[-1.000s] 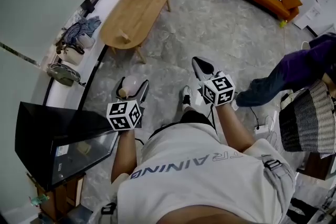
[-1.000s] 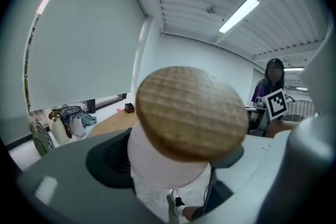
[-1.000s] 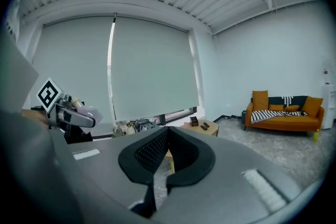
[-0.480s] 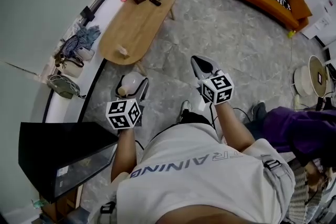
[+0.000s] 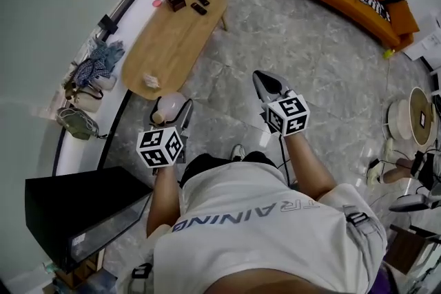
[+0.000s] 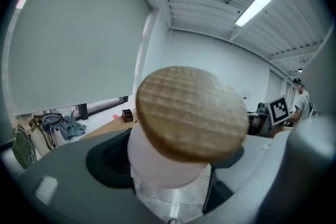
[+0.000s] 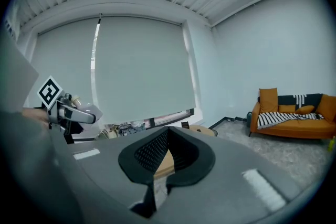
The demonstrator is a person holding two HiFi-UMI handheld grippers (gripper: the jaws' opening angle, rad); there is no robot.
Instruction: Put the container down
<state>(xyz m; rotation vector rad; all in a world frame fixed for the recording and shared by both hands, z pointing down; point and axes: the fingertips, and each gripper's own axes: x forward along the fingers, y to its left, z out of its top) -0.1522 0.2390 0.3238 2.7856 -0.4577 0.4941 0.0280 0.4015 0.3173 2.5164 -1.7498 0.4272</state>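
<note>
My left gripper [image 5: 171, 110] has its jaws spread wide and closed on the container [image 6: 157, 162], a pale, rounded jar with a flat tan lid [image 6: 191, 113]. The dark pads press on the jar's body from either side, below the lid. The jar does not stand upright in the grip. It is tipped back towards me, so its long axis runs roughly along the line the gripper points. The lid faces back and upward at the gripper's camera, filling the middle of the left gripper view, and the base points away from me and downward. In the head view the lid shows as a small tan patch on the near side of the white body. The container hangs in the air over the grey marbled floor [image 5: 310, 58], near the rounded end of the oval wooden table [image 5: 176, 31] and not touching it. My right gripper [image 5: 265, 82] is held out beside the left, well apart from it. Its jaws are drawn together to a thin slit with nothing between them.
</note>
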